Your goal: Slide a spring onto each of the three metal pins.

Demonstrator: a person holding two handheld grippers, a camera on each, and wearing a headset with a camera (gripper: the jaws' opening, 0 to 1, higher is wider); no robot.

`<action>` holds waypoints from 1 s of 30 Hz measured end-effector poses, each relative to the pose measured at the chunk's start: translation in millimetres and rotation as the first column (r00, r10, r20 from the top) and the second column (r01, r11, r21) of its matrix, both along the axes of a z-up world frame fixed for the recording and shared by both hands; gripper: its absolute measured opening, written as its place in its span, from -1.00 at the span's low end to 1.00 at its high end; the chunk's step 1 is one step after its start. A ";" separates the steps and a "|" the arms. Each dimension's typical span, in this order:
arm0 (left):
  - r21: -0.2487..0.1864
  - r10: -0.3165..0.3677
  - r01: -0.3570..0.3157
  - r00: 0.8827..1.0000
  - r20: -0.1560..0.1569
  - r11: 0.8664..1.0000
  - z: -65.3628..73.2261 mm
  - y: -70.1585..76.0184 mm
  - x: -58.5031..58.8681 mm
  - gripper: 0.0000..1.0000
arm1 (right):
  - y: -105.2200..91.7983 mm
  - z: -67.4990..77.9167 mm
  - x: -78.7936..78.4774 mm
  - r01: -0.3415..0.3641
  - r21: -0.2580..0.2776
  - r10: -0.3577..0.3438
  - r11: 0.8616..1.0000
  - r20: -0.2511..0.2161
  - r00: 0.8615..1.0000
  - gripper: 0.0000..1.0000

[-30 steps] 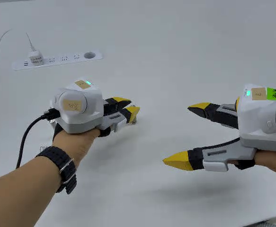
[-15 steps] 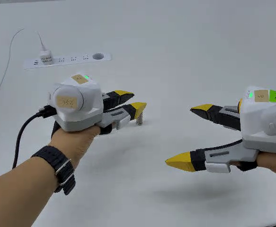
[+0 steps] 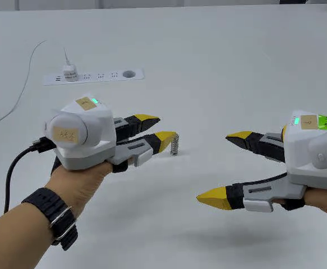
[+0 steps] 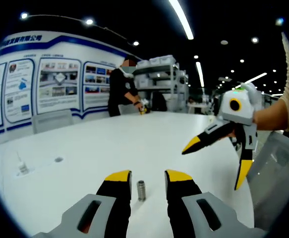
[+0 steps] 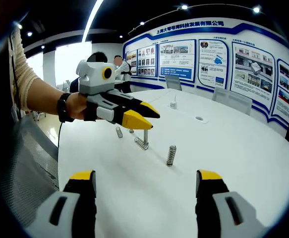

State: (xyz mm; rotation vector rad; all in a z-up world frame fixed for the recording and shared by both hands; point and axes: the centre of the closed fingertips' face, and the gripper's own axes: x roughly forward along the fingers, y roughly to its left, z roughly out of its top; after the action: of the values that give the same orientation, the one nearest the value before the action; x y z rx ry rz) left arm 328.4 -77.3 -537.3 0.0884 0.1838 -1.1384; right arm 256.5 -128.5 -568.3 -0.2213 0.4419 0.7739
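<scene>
Between springs, both grippers empty over the worktop [image 3: 219, 73]

The right gripper [image 3: 212, 166] gapes wide and the left gripper [image 3: 166, 126] is slightly parted, neither holding anything. A sprung pin [image 3: 174, 144] stands just beyond the left tips. The right gripper view adds a loose spring [image 5: 141, 143] lying by an apparently bare pin [image 5: 145, 136], so grasping that spring seems next.

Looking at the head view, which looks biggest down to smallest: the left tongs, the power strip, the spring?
1. left tongs, biggest, though also nearest the camera.
2. power strip, long and thin, farther back, so distance may shrink it.
3. spring, plainly smallest.
</scene>
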 end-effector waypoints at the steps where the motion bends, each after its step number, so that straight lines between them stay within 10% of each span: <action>1: -0.001 0.002 -0.002 1.000 0.000 1.000 0.4 2.1 -1.0 -0.45 | 1.7 0.2 0.0 -0.005 -0.002 0.005 1.000 0.001 1.000 0.66; 30: 0.012 0.084 -0.084 0.996 0.014 0.996 2.6 79.3 -24.8 -0.27 | 44.4 -0.7 15.9 -0.109 -0.036 0.109 0.993 -0.003 0.994 0.47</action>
State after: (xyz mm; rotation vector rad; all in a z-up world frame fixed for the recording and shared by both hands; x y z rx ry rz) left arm 303.6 2.1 -534.7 0.0989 0.1814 -1.0529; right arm 272.4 -84.1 -569.0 -0.2807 0.4483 0.8739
